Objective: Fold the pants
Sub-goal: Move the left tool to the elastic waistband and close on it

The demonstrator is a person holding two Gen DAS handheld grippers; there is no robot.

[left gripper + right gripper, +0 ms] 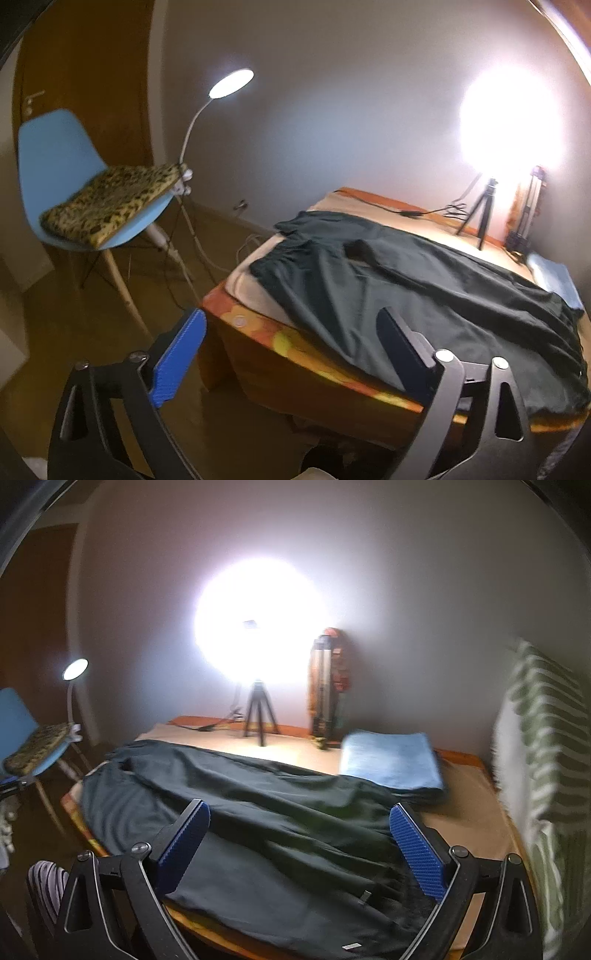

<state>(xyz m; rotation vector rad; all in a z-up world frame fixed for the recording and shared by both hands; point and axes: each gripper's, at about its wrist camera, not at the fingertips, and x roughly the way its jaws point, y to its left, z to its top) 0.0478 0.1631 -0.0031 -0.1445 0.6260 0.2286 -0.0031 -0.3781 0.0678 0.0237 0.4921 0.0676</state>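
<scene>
Dark pants [424, 295] lie spread lengthwise across the table [288, 343], legs toward the far left, waistband at the near right. In the right wrist view the pants [258, 812] fill the middle, with the waistband and a small label near the front edge. My left gripper [291, 328] is open and empty, held above the table's near left corner, short of the cloth. My right gripper [299, 819] is open and empty, hovering above the waistband end.
A blue chair [55, 155] with a leopard cushion and a gooseneck lamp [232, 83] stand left of the table. A bright light on a small tripod [260, 709], a folded tripod [327, 686] and a folded blue towel [391, 760] sit at the back. A green striped cloth [543, 757] hangs right.
</scene>
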